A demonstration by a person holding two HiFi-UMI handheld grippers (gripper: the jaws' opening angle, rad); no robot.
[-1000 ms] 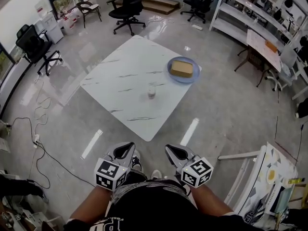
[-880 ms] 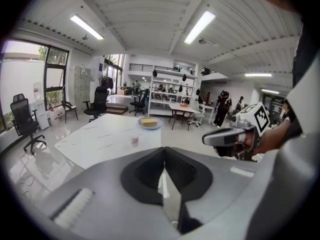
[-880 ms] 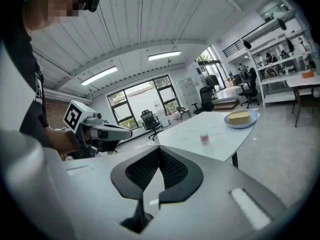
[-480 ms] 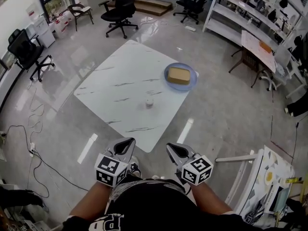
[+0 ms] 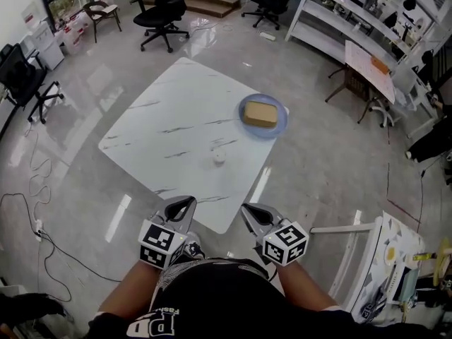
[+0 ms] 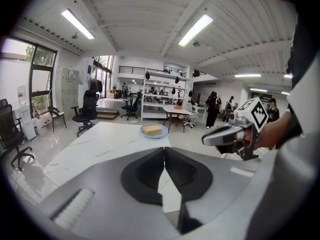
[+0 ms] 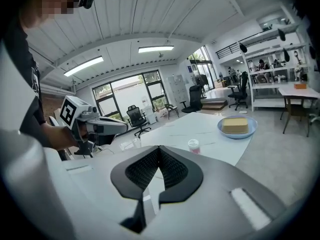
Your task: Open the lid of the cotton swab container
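Task not begun: left tongs (image 5: 186, 202) and right tongs (image 5: 248, 209) clenched empty, well apart from the unopened cotton swab container (image 5: 219, 158) on the far worktop (image 5: 169, 122).

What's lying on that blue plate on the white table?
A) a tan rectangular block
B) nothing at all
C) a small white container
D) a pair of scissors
A: a tan rectangular block lies on the blue plate, while the small white container stands apart from it on the table.
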